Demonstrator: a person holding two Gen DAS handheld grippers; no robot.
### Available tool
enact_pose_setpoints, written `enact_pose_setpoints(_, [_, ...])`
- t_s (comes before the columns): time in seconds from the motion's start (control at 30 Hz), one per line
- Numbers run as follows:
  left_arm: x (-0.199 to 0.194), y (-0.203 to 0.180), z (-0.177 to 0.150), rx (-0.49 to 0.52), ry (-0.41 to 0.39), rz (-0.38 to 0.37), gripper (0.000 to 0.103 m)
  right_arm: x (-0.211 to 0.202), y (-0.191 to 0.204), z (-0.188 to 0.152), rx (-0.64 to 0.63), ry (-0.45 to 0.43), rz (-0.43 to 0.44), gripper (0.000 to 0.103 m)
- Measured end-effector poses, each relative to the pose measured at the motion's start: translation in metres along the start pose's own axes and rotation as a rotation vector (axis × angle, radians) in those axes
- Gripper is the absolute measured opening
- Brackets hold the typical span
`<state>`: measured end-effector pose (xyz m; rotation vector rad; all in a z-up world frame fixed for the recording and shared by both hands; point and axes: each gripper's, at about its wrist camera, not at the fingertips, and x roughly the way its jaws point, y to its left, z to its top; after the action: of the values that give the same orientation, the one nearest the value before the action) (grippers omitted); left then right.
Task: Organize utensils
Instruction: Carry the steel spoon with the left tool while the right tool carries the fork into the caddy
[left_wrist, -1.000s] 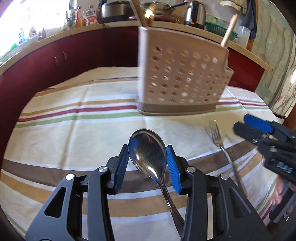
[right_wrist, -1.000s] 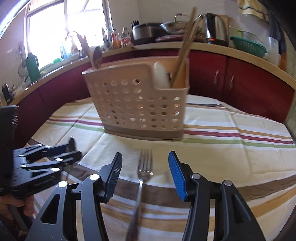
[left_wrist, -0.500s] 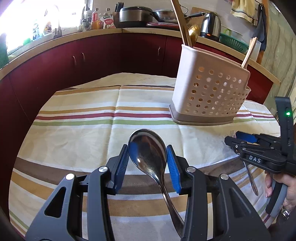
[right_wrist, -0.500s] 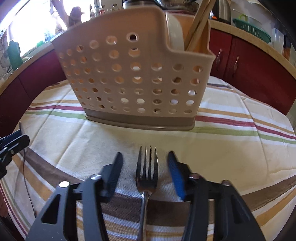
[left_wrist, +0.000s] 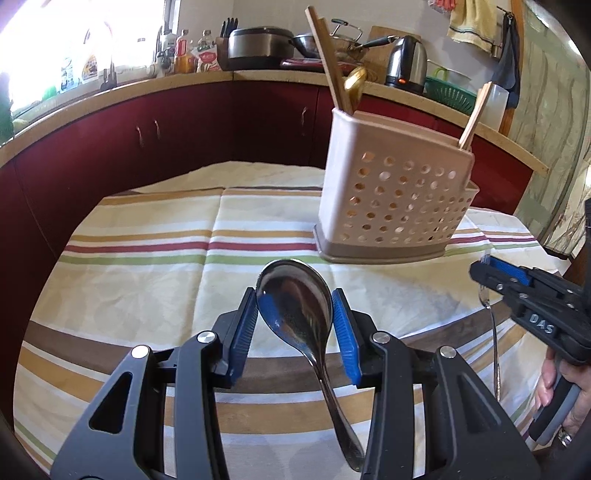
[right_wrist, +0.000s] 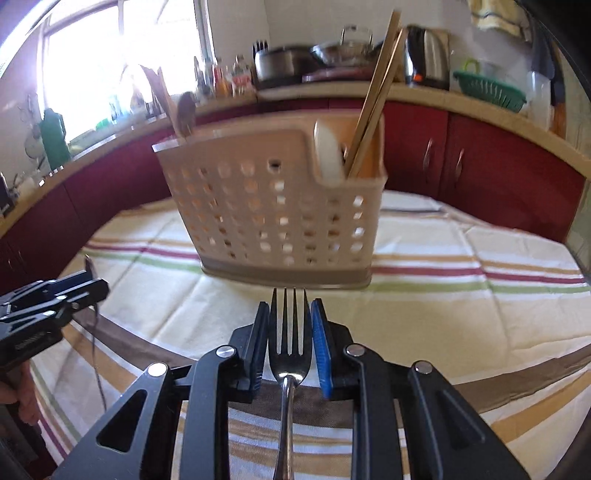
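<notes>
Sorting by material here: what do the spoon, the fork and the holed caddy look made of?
Spoon: polished metal, likely steel; its bowl mirrors the room. Fork: the same shiny silver metal, glinting. Caddy: matte beige moulded plastic, with punched round holes and a darker base.

I'm looking into a kitchen. The surface (left_wrist: 147, 258) in front of me wears a cream cloth striped in brown, ochre, red and green. Behind it dark red cabinets (left_wrist: 184, 133) curve round under a pale countertop (left_wrist: 258, 75). On that countertop I can make out bottles (left_wrist: 183, 57), a knife block (left_wrist: 223, 35), a large dark pot (left_wrist: 258, 46), a steel kettle (left_wrist: 406, 62) and a green colander (right_wrist: 487, 90). A window (right_wrist: 110, 66) to the left lets in hard glare that washes out whatever stands on the sill. A yellow towel (left_wrist: 474, 22) hangs on the white wall.
</notes>
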<state>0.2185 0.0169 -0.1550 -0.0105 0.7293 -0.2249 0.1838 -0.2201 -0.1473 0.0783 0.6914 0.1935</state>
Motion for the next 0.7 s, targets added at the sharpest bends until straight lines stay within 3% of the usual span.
enact_pose_setpoints(0.37, [-0.026,-0.016,0.014,0.020,-0.078,-0.010,0.039,-0.041,0.004,0.010,0.004,-0.143,0.005,0.024])
enact_pose_setpoints(0.7, [-0.035,-0.019,0.022,0.026,-0.118,0.001,0.039,-0.050,0.007,0.019,0.000,-0.191,0.017,0.024])
